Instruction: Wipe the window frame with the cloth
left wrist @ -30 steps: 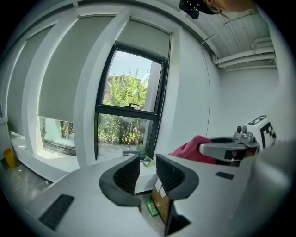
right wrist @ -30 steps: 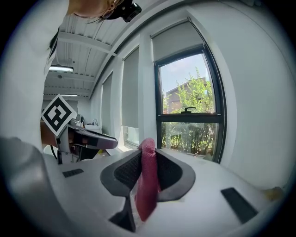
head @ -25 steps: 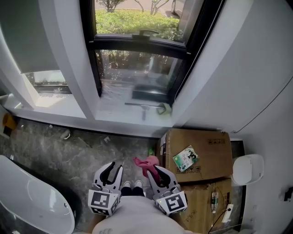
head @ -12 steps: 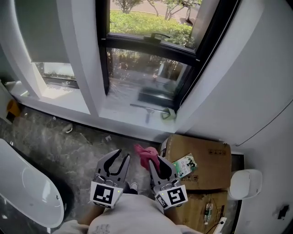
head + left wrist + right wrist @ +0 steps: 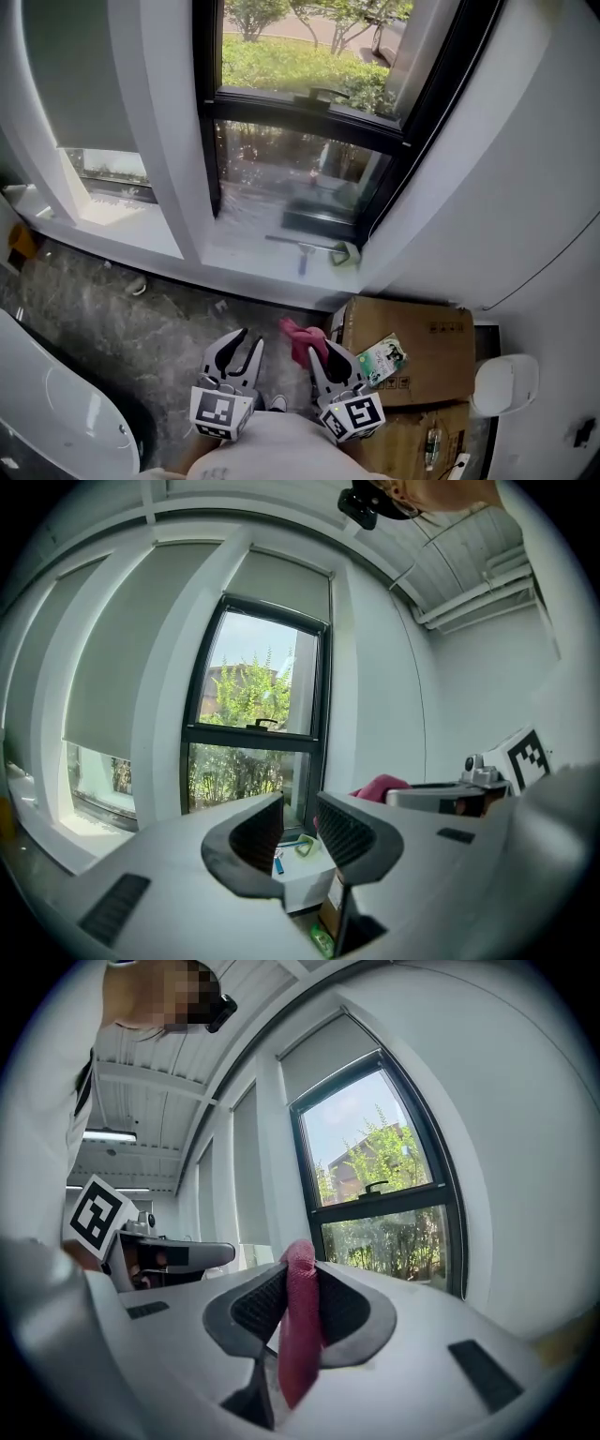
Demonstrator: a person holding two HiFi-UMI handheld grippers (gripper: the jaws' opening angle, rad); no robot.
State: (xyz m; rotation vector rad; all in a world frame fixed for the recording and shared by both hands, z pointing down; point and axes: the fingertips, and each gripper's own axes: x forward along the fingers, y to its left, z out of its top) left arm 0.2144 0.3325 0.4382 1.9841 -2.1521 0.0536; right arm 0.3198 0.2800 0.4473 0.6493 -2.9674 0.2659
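Note:
A pink-red cloth (image 5: 301,338) (image 5: 298,1321) is pinched between the jaws of my right gripper (image 5: 322,357), which is shut on it and held low in front of me. My left gripper (image 5: 238,347) (image 5: 298,829) hangs beside it, open, with nothing between its fingers. The black window frame (image 5: 309,109) (image 5: 251,736) (image 5: 380,1200) stands ahead, well beyond both grippers, above a white sill (image 5: 262,253). The cloth also shows in the left gripper view as a pink lump (image 5: 380,786) at the right.
A squeegee with a blue handle (image 5: 302,253) and a green item (image 5: 344,254) lie on the sill. Cardboard boxes (image 5: 412,356) with a green packet (image 5: 381,360) sit at the right. A white bathtub (image 5: 47,412) curves at the lower left. The floor is dark marble.
The head view has shifted closer to the window, and both grippers have risen slightly and tilted toward the window. The cloth stays gripped in the right gripper.

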